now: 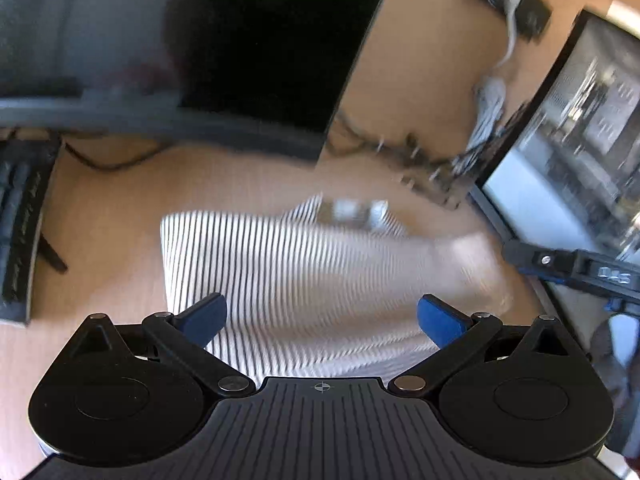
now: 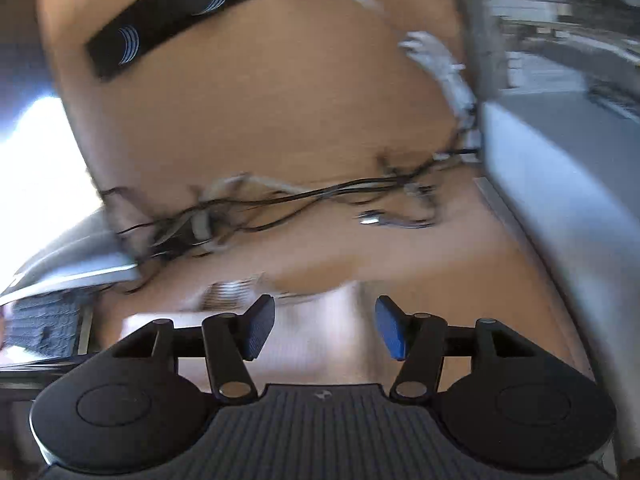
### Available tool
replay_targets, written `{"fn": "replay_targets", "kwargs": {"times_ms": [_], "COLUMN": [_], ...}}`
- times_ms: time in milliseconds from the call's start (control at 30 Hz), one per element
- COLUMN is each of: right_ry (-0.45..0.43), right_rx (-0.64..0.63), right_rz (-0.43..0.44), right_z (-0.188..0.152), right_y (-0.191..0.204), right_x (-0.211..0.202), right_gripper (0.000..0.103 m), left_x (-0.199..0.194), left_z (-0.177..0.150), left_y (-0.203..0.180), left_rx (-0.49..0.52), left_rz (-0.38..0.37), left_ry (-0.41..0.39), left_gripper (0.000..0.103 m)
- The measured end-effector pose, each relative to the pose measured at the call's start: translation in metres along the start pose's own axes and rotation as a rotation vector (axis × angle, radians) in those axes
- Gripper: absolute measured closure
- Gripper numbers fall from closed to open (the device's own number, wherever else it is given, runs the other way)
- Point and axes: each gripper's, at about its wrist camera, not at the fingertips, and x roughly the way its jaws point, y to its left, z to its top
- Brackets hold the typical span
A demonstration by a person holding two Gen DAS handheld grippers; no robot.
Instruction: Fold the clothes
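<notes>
A: Where do we find the striped garment (image 1: 288, 264) relative to the left gripper (image 1: 322, 318)?

B: In the left wrist view it lies folded on the wooden desk (image 1: 120, 208), directly ahead at 12 o'clock. Its near edge runs under the gap between the blue pads (image 1: 438, 320). We see the jaws spread wide, neither pad pressing on the cloth. The picture is blurred, so we cannot tell whether the pads touch the fabric.

A: And the right gripper (image 2: 325, 328)?

B: Its jaws stand apart with nothing clamped between them. In the right wrist view a blurred patch of the striped garment (image 2: 230, 292) shows at about 11 o'clock, just beyond the left pad. A pale blurred surface fills the gap between the pads; we cannot tell what it is.

A: Surroundings?

B: A tangle of cables (image 2: 280, 200) crosses the desk at 12 o'clock, well beyond the right gripper. In the left view, a dark monitor (image 1: 276, 48) stands at 12 o'clock and a keyboard (image 1: 20, 216) at 9 o'clock.
</notes>
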Motion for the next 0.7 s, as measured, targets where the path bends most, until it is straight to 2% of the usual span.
{"fn": "replay_targets", "kwargs": {"times_ms": [100, 200, 533, 567, 700], "right_ry": [0.082, 0.083, 0.086, 0.088, 0.102], "right_rx": [-0.010, -0.033, -0.070, -0.071, -0.081], "right_rz": [-0.018, -0.020, 0.038, 0.039, 0.034], "right_z": [-0.022, -0.037, -0.039, -0.039, -0.038], "right_y": [0.005, 0.002, 0.014, 0.015, 0.018], "right_x": [0.024, 0.031, 0.035, 0.036, 0.040], "right_gripper": [0.045, 0.044, 0.003, 0.000, 0.000], "left_x": [0.008, 0.009, 0.012, 0.012, 0.013], "left_z": [-0.007, -0.010, -0.017, -0.017, -0.018], "left_y": [-0.005, -0.008, -0.012, -0.011, -0.009], "left_rx": [0.033, 0.052, 0.084, 0.082, 0.064], "left_rz": [0.045, 0.064, 0.098, 0.098, 0.099], "left_ry": [0.007, 0.007, -0.011, -0.014, -0.025], "left_gripper": [0.000, 0.000, 0.000, 0.000, 0.000]}}
